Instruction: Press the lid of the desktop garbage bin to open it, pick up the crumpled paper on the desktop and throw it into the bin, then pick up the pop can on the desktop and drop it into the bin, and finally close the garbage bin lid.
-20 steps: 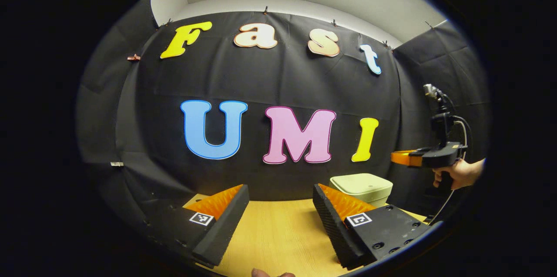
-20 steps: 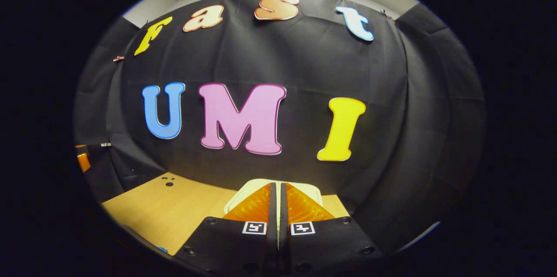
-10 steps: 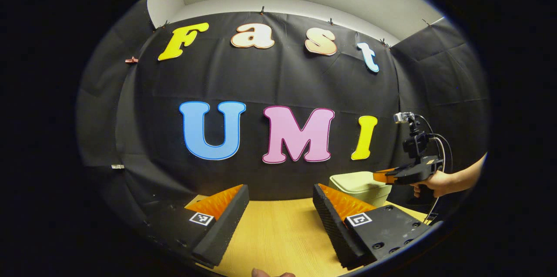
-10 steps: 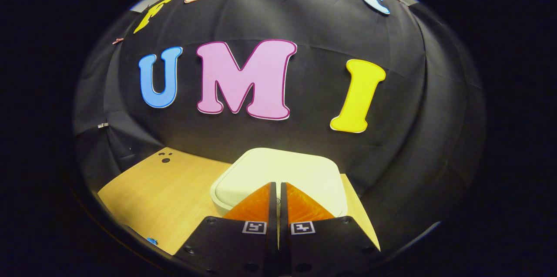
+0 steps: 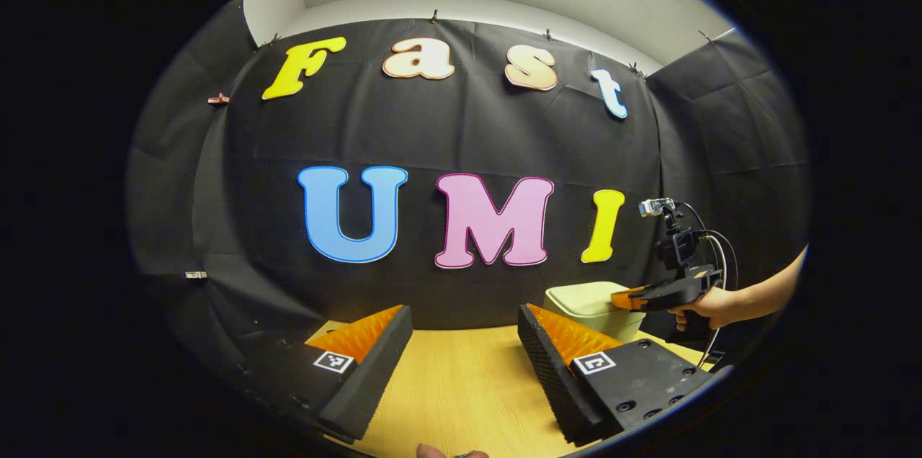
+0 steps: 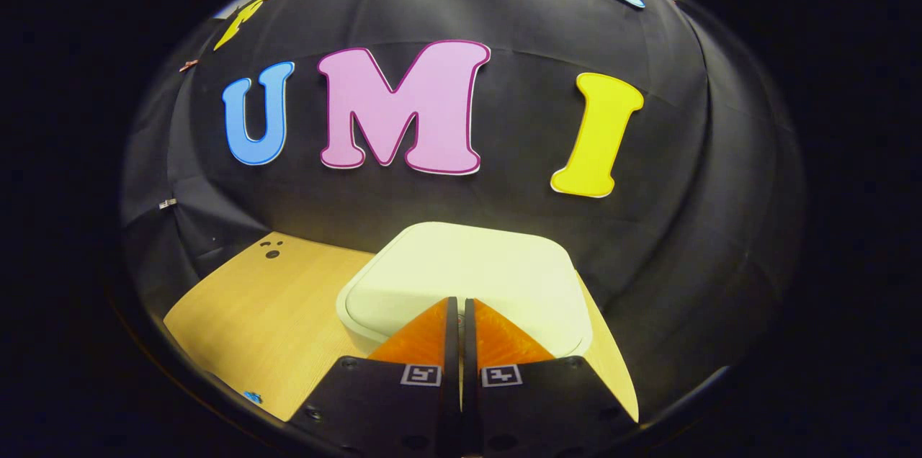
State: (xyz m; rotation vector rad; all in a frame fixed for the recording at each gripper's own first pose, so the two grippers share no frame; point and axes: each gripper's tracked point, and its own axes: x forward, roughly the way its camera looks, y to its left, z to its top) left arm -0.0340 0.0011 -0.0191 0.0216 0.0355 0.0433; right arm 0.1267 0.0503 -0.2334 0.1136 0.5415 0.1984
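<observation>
The pale cream garbage bin (image 6: pixel 461 278) stands on the wooden table near the back wall, its lid flat and closed. My right gripper (image 6: pixel 459 303) is shut with nothing between its fingers, and its tips sit at the front edge of the lid. In the left gripper view the bin (image 5: pixel 587 303) is at the right, and the right gripper (image 5: pixel 625 298), held by a hand (image 5: pixel 702 307), reaches onto its top from the right. My left gripper (image 5: pixel 464 317) hovers open over the table, well left of the bin.
The wooden table (image 5: pixel 461 379) stretches from the grippers to the black cloth wall. Small dark holes (image 6: pixel 272 250) mark the tabletop at the far left. A fingertip (image 5: pixel 432 451) shows at the bottom edge of the left gripper view.
The right gripper has come down and forward from above onto the front of the bin's lid, staying shut. The left gripper has barely moved.
</observation>
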